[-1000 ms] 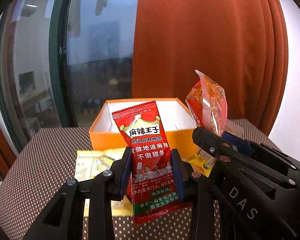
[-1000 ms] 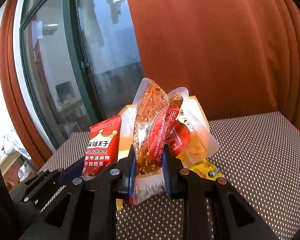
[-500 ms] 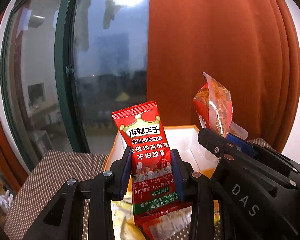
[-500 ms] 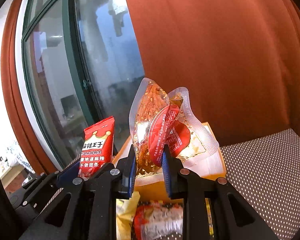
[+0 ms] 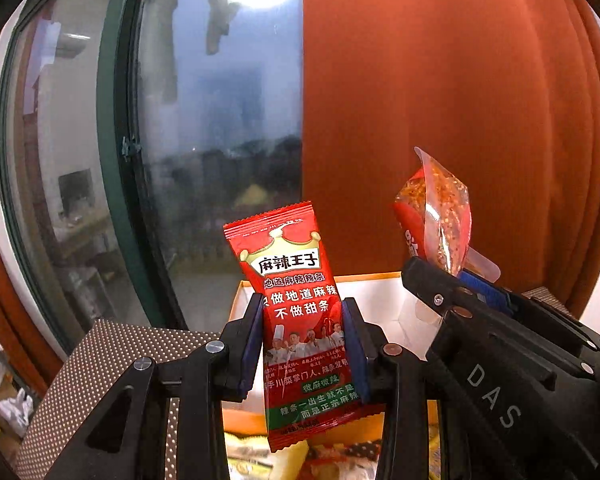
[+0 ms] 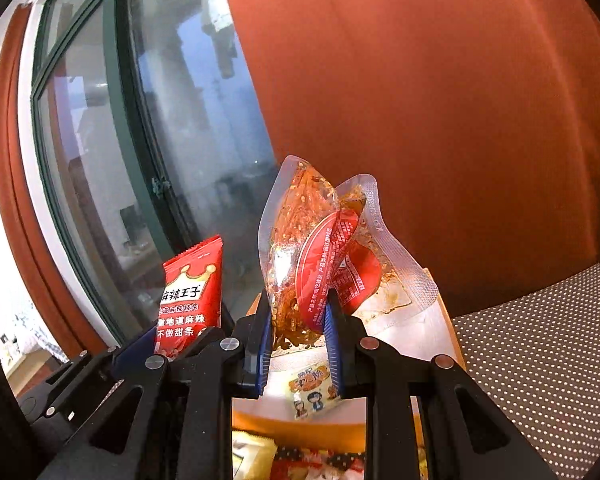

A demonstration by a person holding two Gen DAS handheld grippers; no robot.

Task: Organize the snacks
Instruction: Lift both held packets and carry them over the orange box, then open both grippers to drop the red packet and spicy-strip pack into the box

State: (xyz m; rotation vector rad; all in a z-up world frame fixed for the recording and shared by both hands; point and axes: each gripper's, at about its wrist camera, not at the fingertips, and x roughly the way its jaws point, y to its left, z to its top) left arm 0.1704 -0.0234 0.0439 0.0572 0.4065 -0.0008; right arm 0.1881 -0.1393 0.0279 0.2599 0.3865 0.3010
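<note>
My left gripper (image 5: 303, 344) is shut on a red spicy-strip packet (image 5: 300, 320), held upright above the orange box (image 5: 372, 292) with a white inside. My right gripper (image 6: 298, 344) is shut on a clear pouch of red chili snack (image 6: 320, 248), also held upright over the box (image 6: 446, 320). The right gripper with its pouch (image 5: 440, 220) shows at the right of the left wrist view. The red packet (image 6: 192, 292) shows at the left of the right wrist view. A small cartoon packet (image 6: 312, 392) lies inside the box.
Several loose snack packets (image 5: 300, 460) lie on the brown dotted tablecloth (image 5: 100, 360) in front of the box. A dark window (image 5: 200, 120) and an orange curtain (image 5: 420, 100) stand close behind the table. The cloth extends to the right (image 6: 540, 340).
Both grippers have risen and moved forward with their packets. The box now sits lower and closer, right under the fingers. The loose packets have slid to the bottom edge.
</note>
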